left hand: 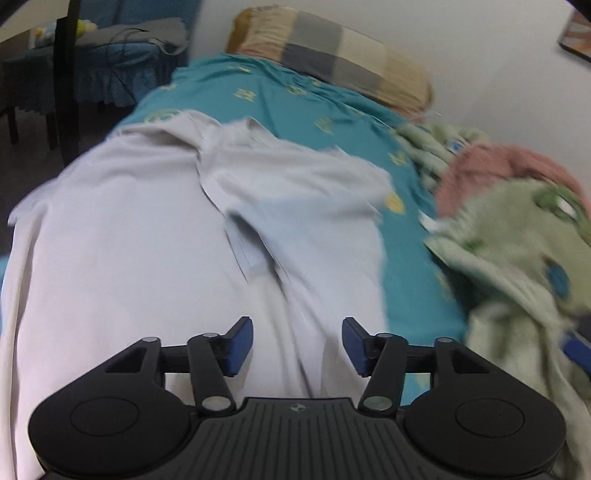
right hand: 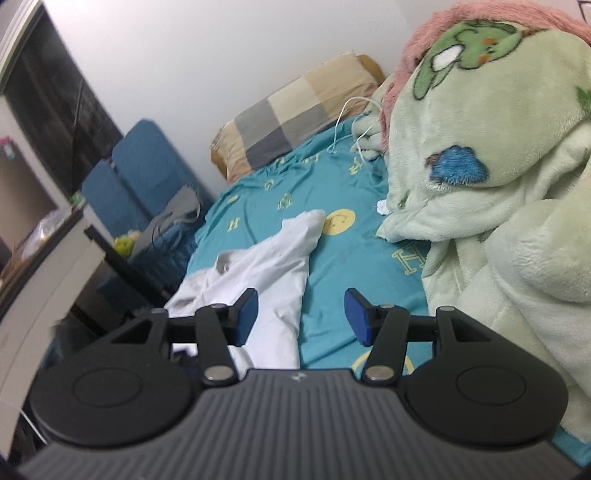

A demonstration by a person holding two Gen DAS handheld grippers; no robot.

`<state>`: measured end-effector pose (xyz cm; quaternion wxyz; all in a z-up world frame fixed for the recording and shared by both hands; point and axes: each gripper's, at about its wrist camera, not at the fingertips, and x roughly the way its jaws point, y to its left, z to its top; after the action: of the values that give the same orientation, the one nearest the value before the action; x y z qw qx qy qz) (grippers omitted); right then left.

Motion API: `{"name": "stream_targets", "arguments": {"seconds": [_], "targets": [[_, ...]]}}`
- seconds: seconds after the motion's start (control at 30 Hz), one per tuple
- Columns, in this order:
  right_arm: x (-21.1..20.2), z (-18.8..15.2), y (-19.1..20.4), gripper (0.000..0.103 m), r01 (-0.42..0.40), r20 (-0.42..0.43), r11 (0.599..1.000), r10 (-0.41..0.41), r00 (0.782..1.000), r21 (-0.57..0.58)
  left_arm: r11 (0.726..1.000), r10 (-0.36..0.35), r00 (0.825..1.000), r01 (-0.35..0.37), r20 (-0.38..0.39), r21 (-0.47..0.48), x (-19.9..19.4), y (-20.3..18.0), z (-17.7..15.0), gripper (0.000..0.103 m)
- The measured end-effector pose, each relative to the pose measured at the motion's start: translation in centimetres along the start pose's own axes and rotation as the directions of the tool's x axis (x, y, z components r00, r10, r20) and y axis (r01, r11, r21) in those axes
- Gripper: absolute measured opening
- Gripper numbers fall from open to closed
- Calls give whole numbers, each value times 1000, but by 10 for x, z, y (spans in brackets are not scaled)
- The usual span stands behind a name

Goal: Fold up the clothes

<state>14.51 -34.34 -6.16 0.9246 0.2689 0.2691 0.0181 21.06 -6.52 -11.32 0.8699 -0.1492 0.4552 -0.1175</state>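
A white shirt [left hand: 155,229] lies spread and rumpled across a bed covered by a teal sheet [left hand: 280,99] printed with yellow letters and a smiley face. In the left wrist view the left claw [left hand: 297,345] hangs above the garment at 6 o'clock, its blue pads wide apart and holding nothing, with the cloth filling the frame from 9 o'clock to centre. The right claw [right hand: 301,318], likewise spread apart and empty, hovers over the shirt's edge and the sheet beside it; one sleeve [right hand: 303,230] reaches toward 12 o'clock, its tip next to the smiley face. A pale green fleece blanket [right hand: 491,206] with cartoon prints is heaped at 3 o'clock, a pink blanket [right hand: 491,18] behind it. A checked pillow [right hand: 291,125] rests at the head of the bed at 12 o'clock, a white cable [right hand: 343,122] trailing beside it.
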Motion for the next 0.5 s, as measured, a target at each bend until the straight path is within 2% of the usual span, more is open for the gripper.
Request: {"name": "stream_targets", "arguments": {"seconds": [0.17, 0.3, 0.33, 0.5], "targets": [[-22, 4, -8, 55, 39, 34, 999, -40, 999, 29, 993, -117, 990, 118, -84, 12, -58, -44, -78, 54], [-34, 4, -17, 55, 64, 49, 996, -67, 997, 62, 985, -157, 973, 166, -172, 42, -59, -78, -127, 54], [-35, 4, -19, 55, 68, 48, 995, -72, 996, 72, 984, -155, 969, 168, -192, 54, -56, -85, -137, 54], [-21, -2, -22, 55, 69, 12, 992, -70, 997, 102, 985, -36, 974, 72, -222, 156, -27, -98, -162, 52]]}}
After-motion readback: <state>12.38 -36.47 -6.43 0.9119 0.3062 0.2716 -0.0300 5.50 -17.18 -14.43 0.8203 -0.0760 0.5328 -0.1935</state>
